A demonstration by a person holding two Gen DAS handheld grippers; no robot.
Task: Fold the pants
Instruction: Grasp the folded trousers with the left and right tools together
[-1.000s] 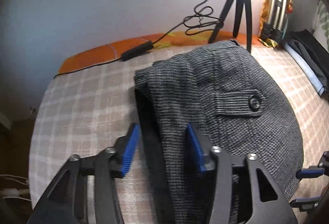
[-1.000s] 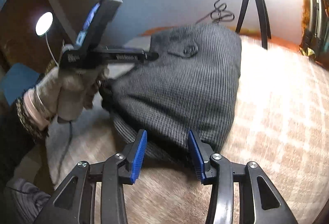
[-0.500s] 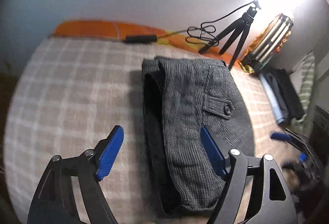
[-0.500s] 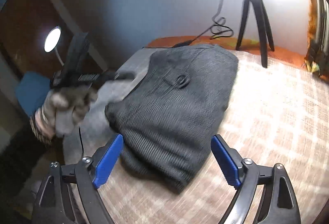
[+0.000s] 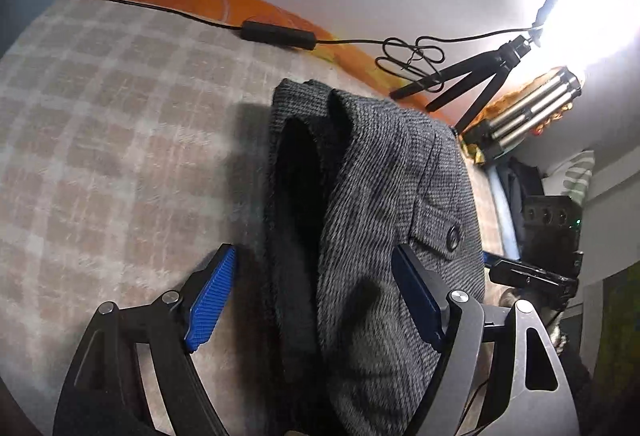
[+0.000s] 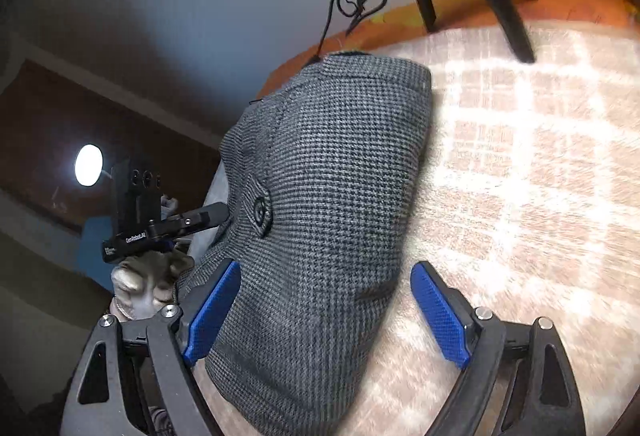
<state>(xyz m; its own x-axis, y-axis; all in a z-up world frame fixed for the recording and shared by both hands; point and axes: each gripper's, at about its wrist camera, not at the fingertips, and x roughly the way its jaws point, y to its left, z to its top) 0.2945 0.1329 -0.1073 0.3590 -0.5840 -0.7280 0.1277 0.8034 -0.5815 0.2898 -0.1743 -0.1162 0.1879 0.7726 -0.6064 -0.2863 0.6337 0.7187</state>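
The left gripper (image 5: 316, 296) hangs with its blue pads spread wide over the layered edge of the pants (image 5: 372, 196), gripping nothing — placed, I judge, to check or square that side. The right gripper (image 6: 324, 312) is likewise splayed astride the near end of the folded bundle, which lies compact on a checked bedcover (image 6: 520, 176) — a tripod (image 5: 476, 76) and cable (image 5: 412, 54) stand by the pale wall.
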